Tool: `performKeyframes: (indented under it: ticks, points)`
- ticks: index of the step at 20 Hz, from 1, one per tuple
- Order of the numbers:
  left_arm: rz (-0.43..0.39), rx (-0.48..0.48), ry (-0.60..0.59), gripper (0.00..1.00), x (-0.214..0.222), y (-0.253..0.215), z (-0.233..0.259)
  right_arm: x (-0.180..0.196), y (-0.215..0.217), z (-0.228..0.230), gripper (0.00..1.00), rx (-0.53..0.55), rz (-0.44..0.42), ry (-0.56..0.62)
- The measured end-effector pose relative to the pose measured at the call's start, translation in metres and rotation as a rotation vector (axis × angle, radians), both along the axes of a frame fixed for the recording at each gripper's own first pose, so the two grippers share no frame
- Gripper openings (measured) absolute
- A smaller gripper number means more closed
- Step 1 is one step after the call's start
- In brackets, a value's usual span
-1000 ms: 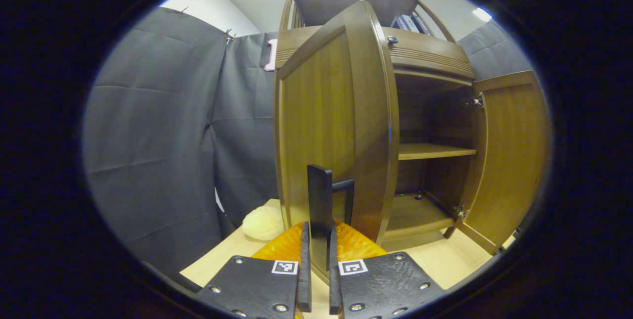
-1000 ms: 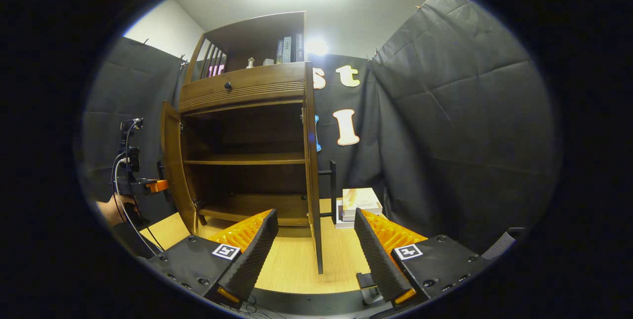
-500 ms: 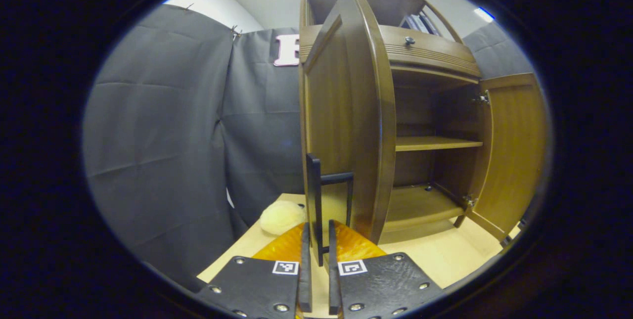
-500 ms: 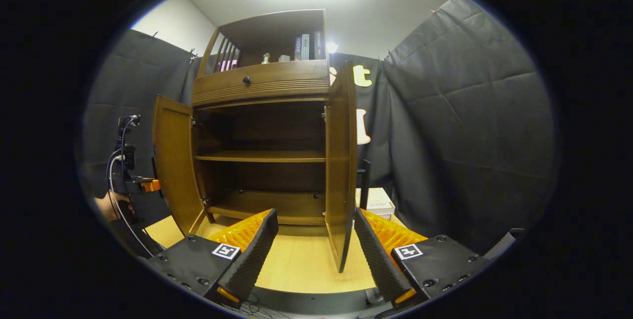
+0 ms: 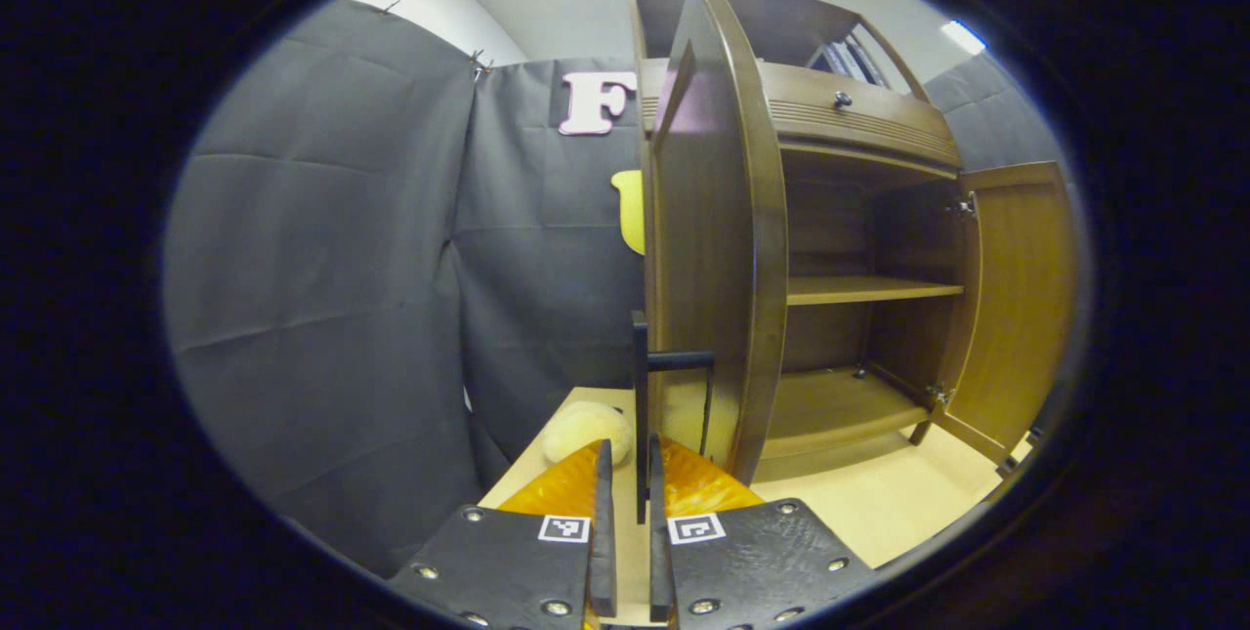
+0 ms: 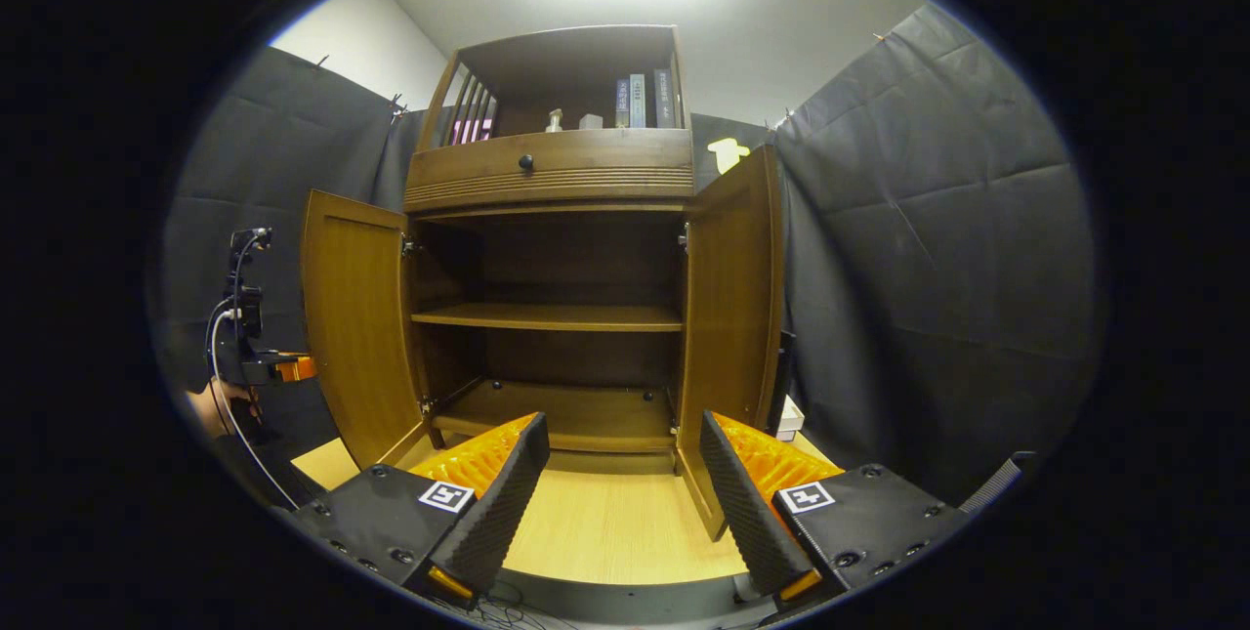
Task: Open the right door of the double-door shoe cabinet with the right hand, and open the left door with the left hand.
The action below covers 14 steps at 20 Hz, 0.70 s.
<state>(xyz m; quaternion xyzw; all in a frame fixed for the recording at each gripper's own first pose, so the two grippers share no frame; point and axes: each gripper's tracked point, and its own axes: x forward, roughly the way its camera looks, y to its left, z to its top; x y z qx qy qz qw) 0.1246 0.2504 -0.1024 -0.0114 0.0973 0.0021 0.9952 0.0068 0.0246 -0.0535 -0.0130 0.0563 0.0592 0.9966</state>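
Observation:
The wooden shoe cabinet [image 6: 552, 176] stands with both doors swung out and its shelves bare. In the left gripper view, the left door [image 5: 718, 239] is seen nearly edge-on, and my left gripper [image 5: 625, 456] is shut on its dark bar handle [image 5: 641, 386]. The right door [image 5: 1016, 308] hangs open beyond it. In the right gripper view, my right gripper [image 6: 620, 498] is open in front of the cabinet, touching nothing. The right door [image 6: 728, 317] shows its inner face just beyond the right finger. The left door [image 6: 356, 327] stands wide, with the left gripper [image 6: 278, 368] and a hand [image 6: 220, 410] behind it.
A cream plush thing [image 5: 584, 427] lies on the light wooden floor [image 6: 605, 532] left of the cabinet. A white stack of books [image 6: 789, 415] peeks out behind the right door. Books stand on the cabinet's top shelf [image 6: 640, 101]. Black cloth walls close in on both sides.
The left door has swung further outward with my left gripper on its handle. The right door now shows more of its inner face and covers most of the book stack.

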Motion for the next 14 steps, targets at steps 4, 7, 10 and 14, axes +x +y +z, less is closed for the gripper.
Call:
performKeyframes:
  ticks: [4, 7, 10, 14]
  points:
    - [-0.012, -0.038, 0.002, 0.13, -0.001, 0.021, -0.002, 0.0, 0.028, 0.001, 0.96, -0.002, 0.013, -0.006]
    - [-0.024, -0.036, -0.008, 0.14, -0.003, 0.027, -0.002, 0.0, 0.044, 0.002, 0.96, -0.013, 0.017, -0.013]
    - [-0.014, -0.039, -0.02, 0.14, -0.007, 0.047, -0.003, 0.0, 0.053, 0.002, 0.97, -0.018, 0.011, -0.013]
    - [-0.037, -0.058, -0.032, 0.14, -0.014, 0.06, 0.001, -0.001, 0.059, 0.003, 0.97, -0.017, -0.005, -0.015]
